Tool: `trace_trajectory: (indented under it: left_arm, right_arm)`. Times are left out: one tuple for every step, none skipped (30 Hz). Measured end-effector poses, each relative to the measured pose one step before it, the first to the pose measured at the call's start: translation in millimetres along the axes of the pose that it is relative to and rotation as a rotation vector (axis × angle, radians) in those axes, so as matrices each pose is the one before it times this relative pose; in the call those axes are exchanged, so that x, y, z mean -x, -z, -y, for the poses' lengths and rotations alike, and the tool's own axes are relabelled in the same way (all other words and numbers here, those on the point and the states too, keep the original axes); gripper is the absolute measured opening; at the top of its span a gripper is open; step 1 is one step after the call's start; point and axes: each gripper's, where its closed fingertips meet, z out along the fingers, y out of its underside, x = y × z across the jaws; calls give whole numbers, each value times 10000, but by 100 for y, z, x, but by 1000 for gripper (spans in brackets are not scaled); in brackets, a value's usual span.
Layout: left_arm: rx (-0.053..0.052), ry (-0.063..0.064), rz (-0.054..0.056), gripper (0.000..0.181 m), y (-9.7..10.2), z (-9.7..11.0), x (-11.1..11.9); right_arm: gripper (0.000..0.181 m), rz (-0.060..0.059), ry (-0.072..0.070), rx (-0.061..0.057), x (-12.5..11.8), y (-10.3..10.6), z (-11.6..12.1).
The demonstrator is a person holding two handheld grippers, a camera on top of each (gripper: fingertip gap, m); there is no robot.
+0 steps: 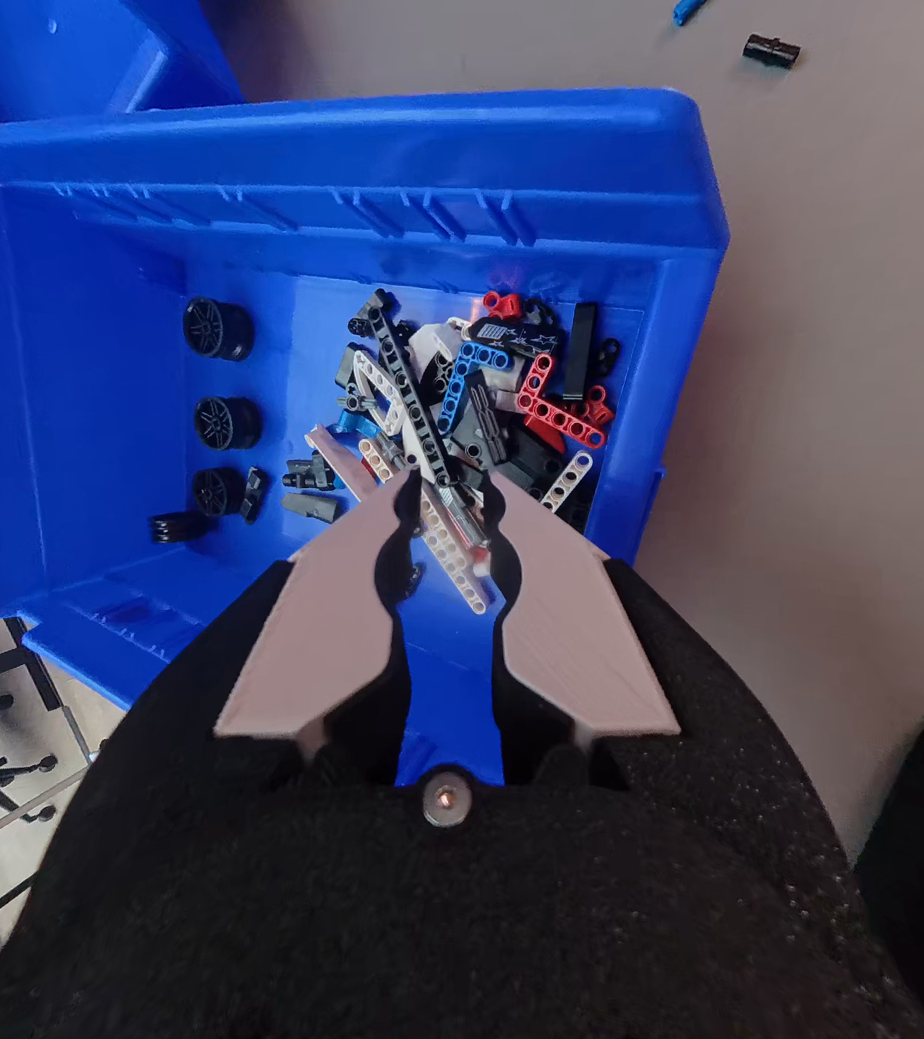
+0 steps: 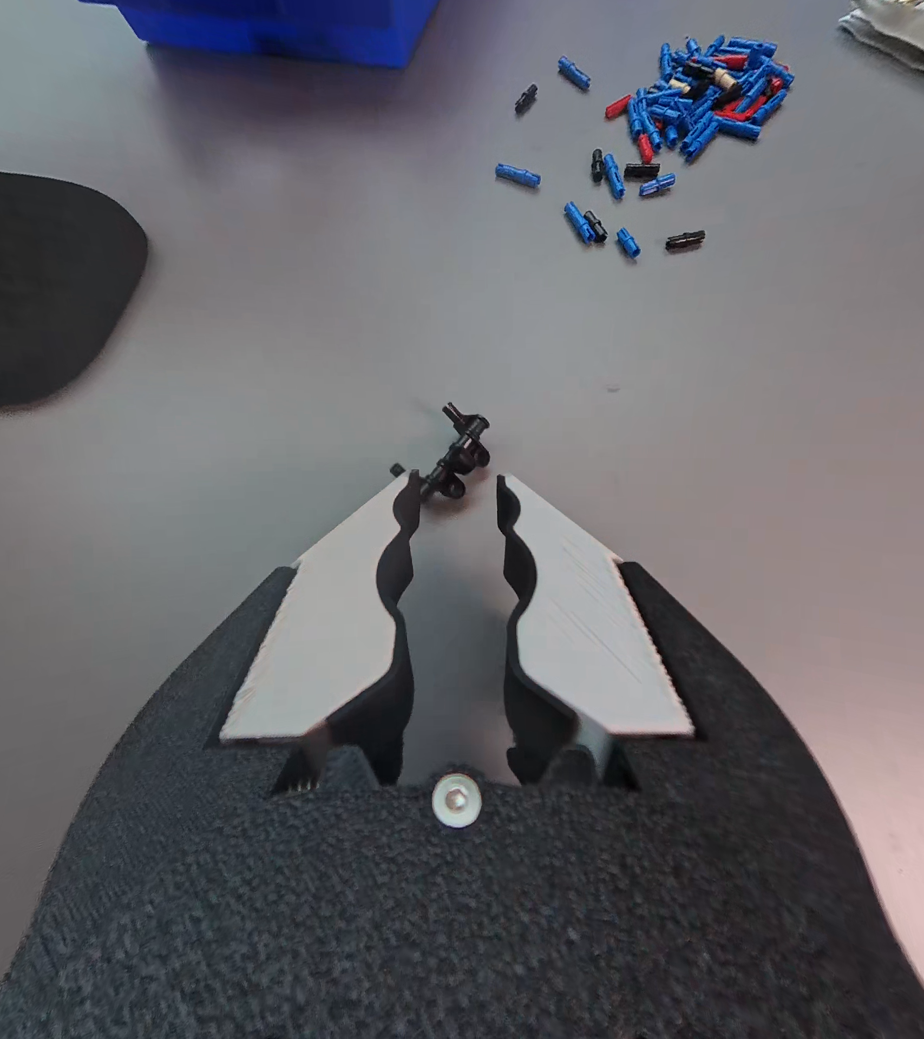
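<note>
Grey table (image 2: pixel 279 337): black connector (image 2: pixel 456 455) just beyond right gripper (image 2: pixel 456 478).

Bin (image 1: pixel 690 185) on table (image 1: pixel 842 393); brick pile (image 1: pixel 465 416) in its right half, three wheels (image 1: pixel 226 421) in a column at left. Left gripper (image 1: pixel 448 478) over pile. Right gripper (image 2: pixel 456 478) at connector piece (image 2: pixel 459 455), possibly touching; pin heap (image 2: pixel 701 95) far right.

We see soft, even light; the table (image 2: pixel 279 337) shows a faint sheen, and edges around it bend and blur.
</note>
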Motion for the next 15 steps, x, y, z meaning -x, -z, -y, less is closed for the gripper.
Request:
trace_trajectory:
  left_arm:
    - [50,24,162,24,195,-75,272]
    - [3,-13,272,24,426,-21,312]
    - [-91,-68,287,24,696,159,187]
    - [-321,-122,226,24,937,585,-82]
    - [-588,-134,40,24,1058,1125,-503]
    - [-747,-156,-249,24,1009,1531,-1056]
    - [-795,-186,-454,24,819,1729,-1462]
    - [-824,-187,-579,24,531,1863,-1731]
    - [-929,-212,-823,24,208,2039,-2161]
    - [-1025,-201,-1095,25,-144,2125,-2597]
    - [-978,-48,-1258,25,-519,1960,-2791]
    - [-853,130,-1255,26,-845,1660,-2670]
    - [-654,221,-1083,27,-1128,1211,-2273]
    - [-402,189,-897,28,-1300,725,-1837]
    - [-248,140,-764,28,-1292,436,-1463]
  right_arm:
    - [27,78,-120,96,133,-402,172]
    - [28,-54,-180,173,-126,-394,23]
    - [28,-66,-125,185,-174,-368,-88]
    - [27,-37,-80,195,-138,-324,-138]
    - [19,-94,1,54,-212,-139,79]
    - [15,40,27,53,-9,-36,60]
    - [14,177,56,12,208,52,82]
    - [13,80,108,-306,99,247,456]
    - [9,94,206,-588,193,512,827]
    - [9,152,309,-735,357,761,1059]
    - [9,94,395,-681,358,902,1025]
    - [9,-72,525,-628,221,985,996]
    - [9,-264,694,-642,58,1059,1034]
    - [9,-246,784,-543,147,1028,899]
    - [9,-246,733,-431,160,923,791]
